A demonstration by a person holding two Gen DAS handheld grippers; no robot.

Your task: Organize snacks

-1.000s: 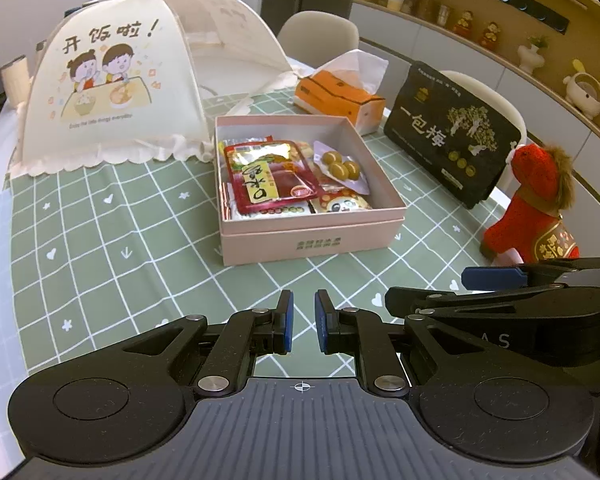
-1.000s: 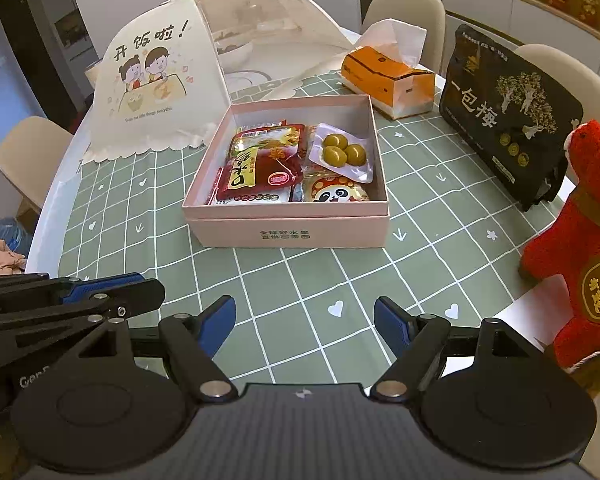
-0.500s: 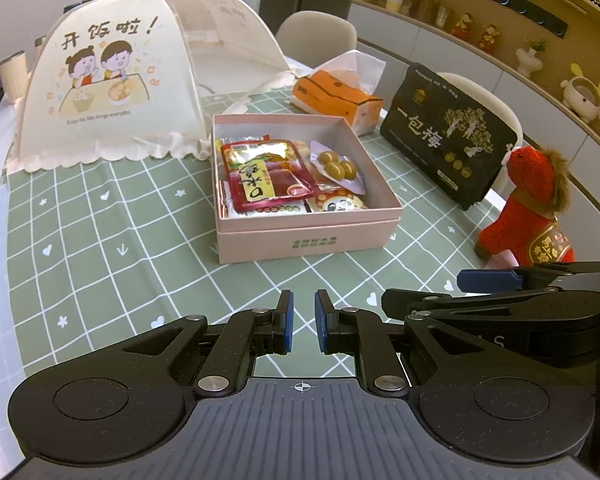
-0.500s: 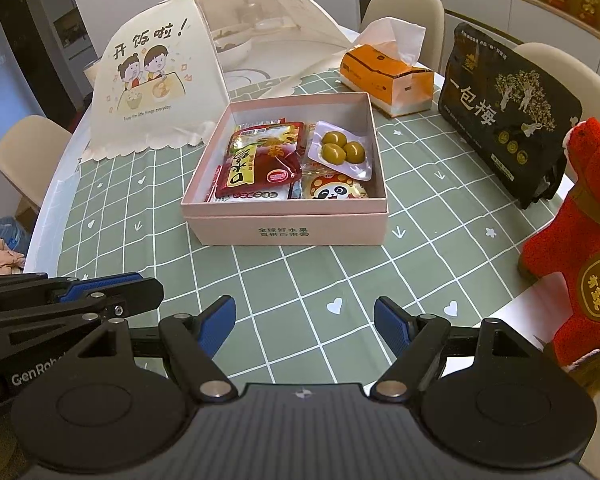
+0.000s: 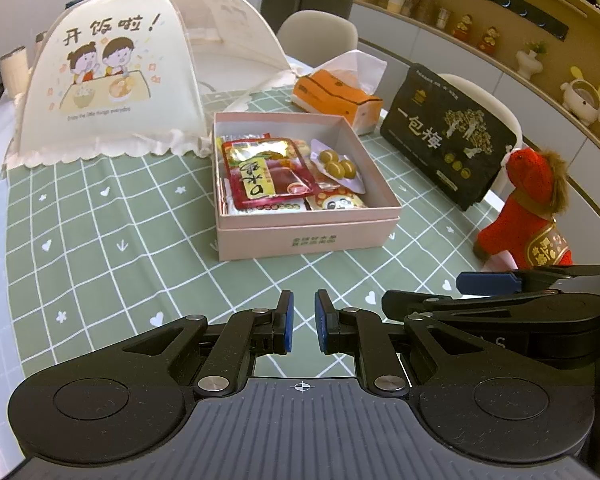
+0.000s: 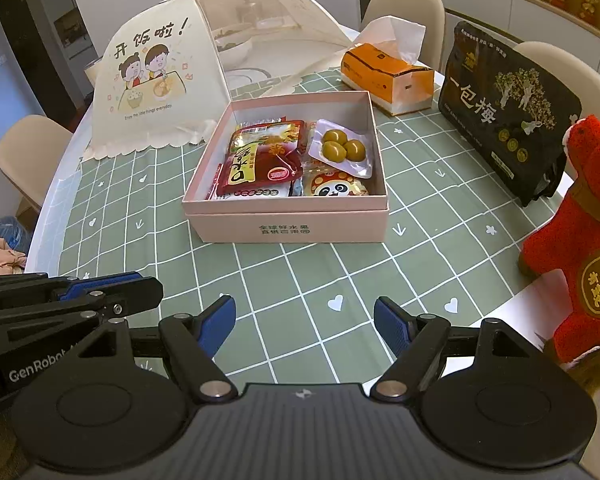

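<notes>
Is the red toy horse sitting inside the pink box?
No, the red toy horse stands on the table right of the pink box.

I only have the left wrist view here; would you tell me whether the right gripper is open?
Observer: Yes, the right gripper is open, with nothing between its jaws.
Operator: Thank you. Is anything under the mesh food cover?
Observer: The right wrist view shows a bowl under the food cover.
Operator: And what is past the table's left edge?
Observer: A beige chair stands there.
</notes>
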